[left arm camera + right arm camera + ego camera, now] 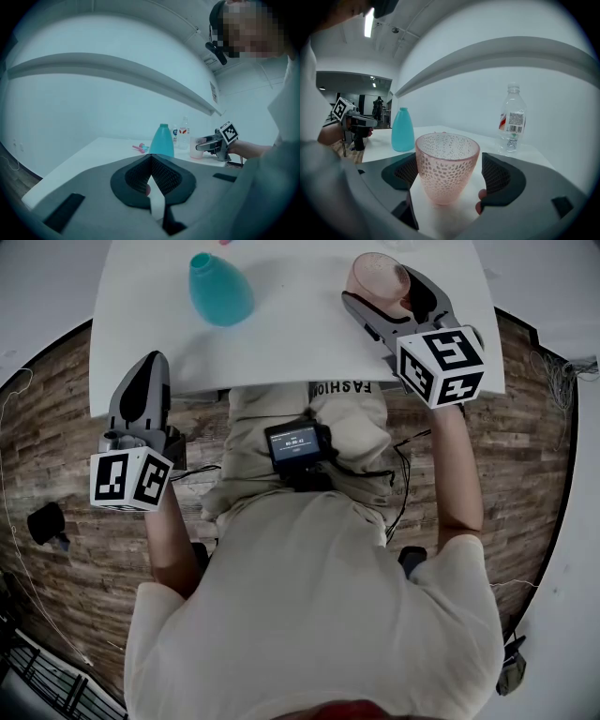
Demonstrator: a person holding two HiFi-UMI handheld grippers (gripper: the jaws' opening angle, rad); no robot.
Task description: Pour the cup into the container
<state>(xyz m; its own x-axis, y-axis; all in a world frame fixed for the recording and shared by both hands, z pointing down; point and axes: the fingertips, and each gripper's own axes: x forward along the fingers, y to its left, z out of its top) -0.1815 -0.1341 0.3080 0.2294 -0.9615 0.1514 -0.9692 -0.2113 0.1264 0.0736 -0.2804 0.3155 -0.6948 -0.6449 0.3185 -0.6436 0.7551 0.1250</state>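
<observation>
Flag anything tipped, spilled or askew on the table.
Nothing stands out. The pink cup stands upright between the open jaws of the right gripper, the teal container and clear bottle are upright, and no spill shows on the white table.

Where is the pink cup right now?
Head view: the pink cup stands at the white table's right, between the right gripper's open fingers; the teal bottle is to its left.
</observation>
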